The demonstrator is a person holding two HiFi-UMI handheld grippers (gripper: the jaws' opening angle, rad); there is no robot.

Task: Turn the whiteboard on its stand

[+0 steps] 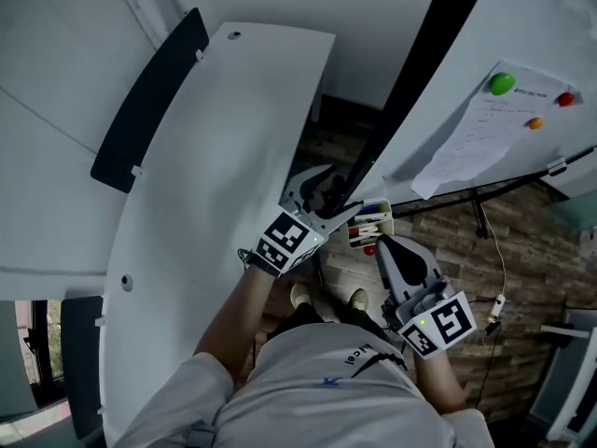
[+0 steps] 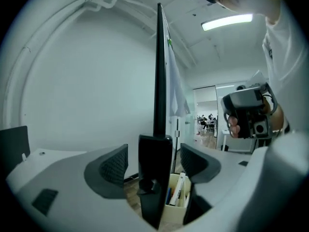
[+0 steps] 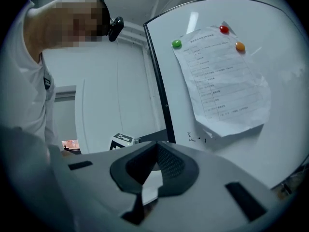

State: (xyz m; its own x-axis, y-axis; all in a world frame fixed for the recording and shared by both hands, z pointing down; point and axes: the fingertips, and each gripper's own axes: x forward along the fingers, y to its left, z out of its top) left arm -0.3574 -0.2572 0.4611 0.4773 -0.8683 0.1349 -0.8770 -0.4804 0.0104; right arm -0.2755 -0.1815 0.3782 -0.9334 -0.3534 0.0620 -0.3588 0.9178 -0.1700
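Observation:
The whiteboard [image 1: 532,35] stands nearly edge-on to me, its black frame edge [image 1: 410,82] running down toward my left gripper [image 1: 328,194]. In the left gripper view that edge [image 2: 159,71] and its thicker black lower piece [image 2: 154,178] stand between the jaws of the left gripper [image 2: 153,161]. The jaws are wide open, with a gap on each side. My right gripper [image 1: 387,245] hangs lower right, off the board, with its jaws shut and empty. Seen from the right gripper [image 3: 155,161], the whiteboard face [image 3: 270,144] carries a printed sheet [image 3: 222,81] under coloured magnets.
A beige marker box [image 1: 370,222] hangs under the board's edge, just beyond the left jaws. A black stand leg [image 1: 480,215] crosses the wood-pattern floor. A large white panel [image 1: 215,203] with a dark bar [image 1: 149,101] fills the left side.

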